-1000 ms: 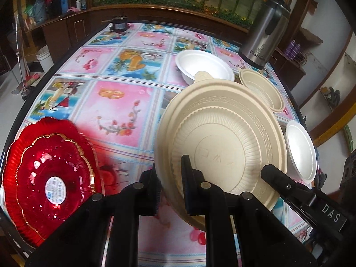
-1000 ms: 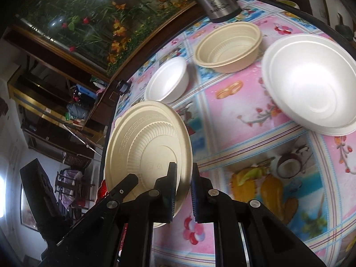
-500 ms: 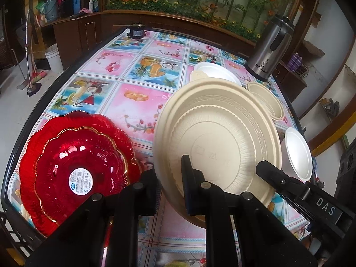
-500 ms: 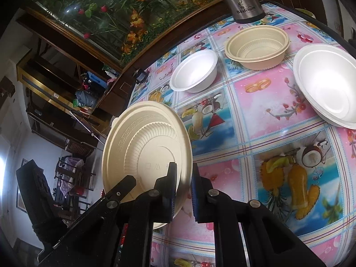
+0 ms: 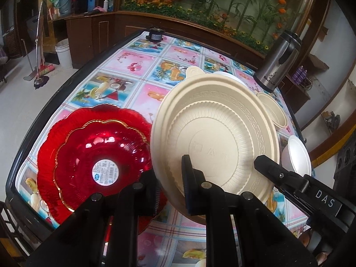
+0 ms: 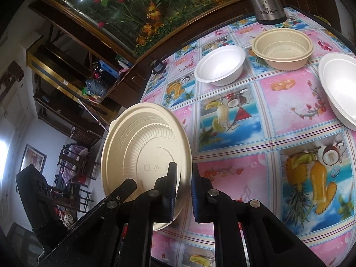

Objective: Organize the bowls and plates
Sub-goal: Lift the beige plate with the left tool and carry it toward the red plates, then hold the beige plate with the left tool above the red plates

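Plate pinched from both sides

Left gripper (image 5: 169,191) and right gripper (image 6: 183,191) both clamp the beige plate (image 5: 213,138), lifted and tilted above the table (image 6: 267,162). Left of it lie stacked red plates (image 5: 93,153); ahead stand two white bowls (image 6: 219,65), a beige bowl (image 6: 282,47) and a steel flask (image 5: 279,64).

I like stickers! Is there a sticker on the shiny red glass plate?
Yes, the shiny red scalloped glass plate has a round white sticker at its middle.
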`<state>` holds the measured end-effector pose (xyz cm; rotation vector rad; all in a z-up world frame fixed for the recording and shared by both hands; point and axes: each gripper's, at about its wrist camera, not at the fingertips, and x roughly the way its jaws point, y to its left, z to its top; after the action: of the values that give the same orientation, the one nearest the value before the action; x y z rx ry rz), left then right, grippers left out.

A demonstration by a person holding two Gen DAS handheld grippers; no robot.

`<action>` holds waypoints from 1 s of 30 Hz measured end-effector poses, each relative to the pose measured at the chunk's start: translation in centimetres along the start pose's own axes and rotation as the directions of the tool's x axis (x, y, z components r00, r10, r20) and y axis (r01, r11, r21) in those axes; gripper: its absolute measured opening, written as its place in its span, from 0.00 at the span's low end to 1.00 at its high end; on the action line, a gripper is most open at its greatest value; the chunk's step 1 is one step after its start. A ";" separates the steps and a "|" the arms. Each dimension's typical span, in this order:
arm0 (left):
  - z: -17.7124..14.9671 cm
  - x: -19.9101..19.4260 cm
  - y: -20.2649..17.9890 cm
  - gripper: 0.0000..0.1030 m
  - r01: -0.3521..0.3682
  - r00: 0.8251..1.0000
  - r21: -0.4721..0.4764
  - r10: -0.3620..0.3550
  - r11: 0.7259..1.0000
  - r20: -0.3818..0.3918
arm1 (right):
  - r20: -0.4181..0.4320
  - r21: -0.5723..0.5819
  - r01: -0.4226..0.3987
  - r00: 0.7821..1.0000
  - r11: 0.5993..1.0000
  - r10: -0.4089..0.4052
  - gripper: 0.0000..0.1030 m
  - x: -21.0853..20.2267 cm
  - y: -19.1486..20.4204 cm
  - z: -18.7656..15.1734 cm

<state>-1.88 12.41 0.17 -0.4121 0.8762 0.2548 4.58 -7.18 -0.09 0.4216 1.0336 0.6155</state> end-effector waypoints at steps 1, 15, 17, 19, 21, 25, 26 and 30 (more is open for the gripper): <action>-0.1 -0.2 0.4 0.15 -0.002 1.000 -0.006 0.002 1.000 0.003 | -0.004 -0.005 -0.002 1.000 1.000 0.002 0.11 0.1 0.3 -0.1; -1.0 -2.1 6.8 0.15 -0.060 0.998 -0.131 0.064 0.990 0.028 | -0.088 -0.114 -0.063 0.995 0.991 0.053 0.11 3.2 5.9 -2.3; -1.1 -2.0 7.7 0.15 -0.070 0.997 -0.150 0.074 0.986 0.024 | -0.101 -0.122 -0.072 0.993 0.990 0.060 0.11 3.8 6.6 -2.7; -1.3 -2.0 8.5 0.15 -0.079 0.996 -0.162 0.084 0.984 0.023 | -0.112 -0.135 -0.076 0.992 0.988 0.061 0.11 4.4 7.3 -3.0; -1.4 -1.8 9.0 0.15 -0.082 0.996 -0.174 0.086 0.981 0.018 | -0.123 -0.145 -0.079 0.990 0.986 0.062 0.11 4.9 7.9 -3.4; -1.5 -1.6 9.6 0.15 -0.091 0.995 -0.185 0.095 0.978 0.014 | -0.141 -0.152 -0.082 0.988 0.985 0.060 0.11 5.6 8.6 -3.9; -1.5 -1.6 9.8 0.15 -0.092 0.995 -0.187 0.096 0.978 0.013 | -0.144 -0.154 -0.081 0.988 0.985 0.059 0.11 5.9 8.7 -3.8; -1.8 -1.1 10.4 0.15 -0.100 0.995 -0.195 0.103 0.976 0.002 | -0.162 -0.158 -0.079 0.985 0.984 0.053 0.11 6.6 8.9 -4.1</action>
<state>-7.75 20.81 -2.49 -0.5474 0.8644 0.4393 0.97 3.98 -1.07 0.2665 1.1132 0.7970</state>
